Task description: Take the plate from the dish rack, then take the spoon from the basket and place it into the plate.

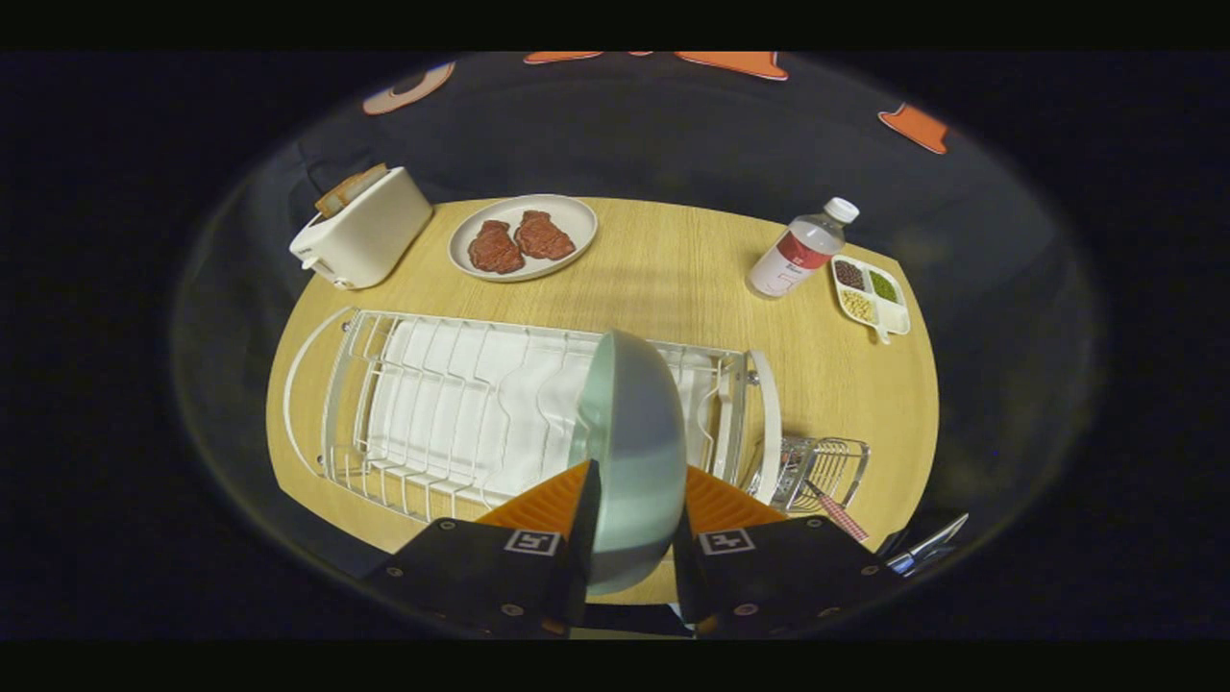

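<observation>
A pale green plate stands on edge between my two fingers, and my gripper is shut on its lower rim. The plate is raised in front of the white wire dish rack, which lies on the round wooden table. To the right of the rack hangs a small wire basket. A spoon with a red checked handle sticks out of it, just beyond my right finger.
Beyond the rack are a white toaster with toast, a white plate with two pieces of meat, a clear bottle with a red label and a small divided dish of beans. A metal utensil lies by the table's near right edge.
</observation>
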`<move>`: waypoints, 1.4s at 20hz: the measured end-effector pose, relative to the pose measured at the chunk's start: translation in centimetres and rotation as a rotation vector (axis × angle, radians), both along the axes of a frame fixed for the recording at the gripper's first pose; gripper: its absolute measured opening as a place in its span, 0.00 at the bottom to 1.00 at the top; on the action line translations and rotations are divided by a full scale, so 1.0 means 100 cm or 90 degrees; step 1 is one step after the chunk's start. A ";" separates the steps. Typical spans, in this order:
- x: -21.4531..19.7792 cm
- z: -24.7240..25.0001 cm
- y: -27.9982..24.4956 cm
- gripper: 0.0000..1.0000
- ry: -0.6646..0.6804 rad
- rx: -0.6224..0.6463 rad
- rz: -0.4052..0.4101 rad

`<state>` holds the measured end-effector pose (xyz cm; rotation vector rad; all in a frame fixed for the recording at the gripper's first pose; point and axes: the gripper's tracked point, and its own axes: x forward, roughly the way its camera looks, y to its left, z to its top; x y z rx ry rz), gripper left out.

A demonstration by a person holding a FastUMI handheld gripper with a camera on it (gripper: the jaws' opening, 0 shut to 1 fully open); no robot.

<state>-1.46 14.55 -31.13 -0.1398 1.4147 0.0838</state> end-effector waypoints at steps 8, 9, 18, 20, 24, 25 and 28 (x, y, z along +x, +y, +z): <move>0.005 0.032 -0.030 0.31 -0.067 -0.039 -0.028; 0.003 0.036 -0.033 0.30 -0.070 -0.036 -0.031; -0.027 0.079 -0.052 0.25 -0.099 0.042 -0.069; -0.037 0.085 -0.059 0.25 -0.098 0.060 -0.078; -0.067 0.085 -0.070 0.25 -0.081 0.084 -0.096; -0.076 0.084 -0.073 0.25 -0.075 0.091 -0.102; -0.097 0.079 -0.078 0.25 -0.055 0.117 -0.124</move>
